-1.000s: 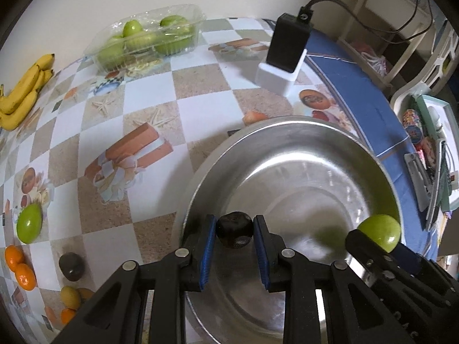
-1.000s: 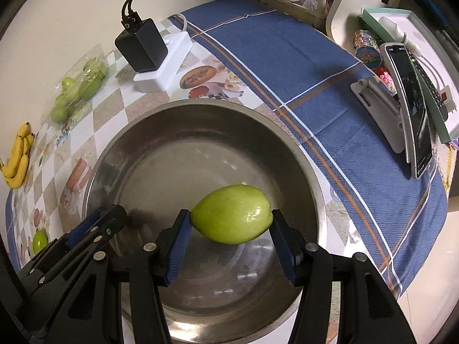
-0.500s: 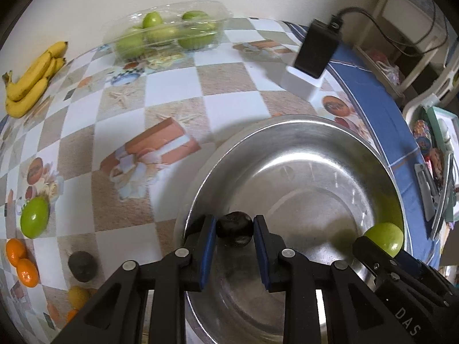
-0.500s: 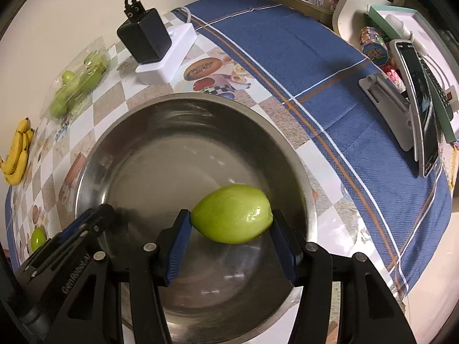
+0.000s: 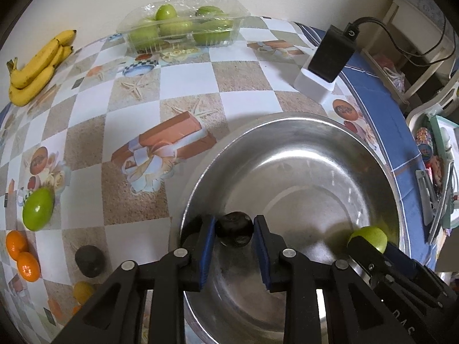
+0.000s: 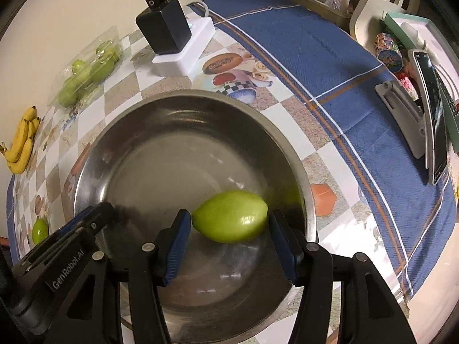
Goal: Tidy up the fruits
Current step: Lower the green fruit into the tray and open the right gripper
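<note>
The counter [image 5: 246, 80] under me wears a checked cloth printed with gift boxes and starfish, with a blue cloth [image 6: 324, 57] over its far side; the big steel bowl [image 5: 301, 132] stands where the two meet, and I hold both tongs above it, pointing steeply down. A clear plastic box of green fruits [image 5: 183, 25] sits by the wall, a bunch of bananas [image 5: 37, 68] beside it, and a black adapter [image 6: 165, 28] is plugged into a white block. My right tongs [image 6: 229, 223] are part open and pressed on a green fruit [image 6: 231, 216] end to end, held over the bowl's inside; my left tongs [image 5: 233, 239] have just been easing apart, almost closed, with a small dark fruit [image 5: 234, 229] between the blue pads, and whether they press it I cannot tell. Loose on the checked cloth lie another green fruit [image 5: 38, 209], a second dark fruit [image 5: 89, 261] and two oranges [image 5: 23, 255]. On the left tongs' arm, seen from my right wrist, I read "GenRobot.AI" [image 6: 68, 269].
</note>
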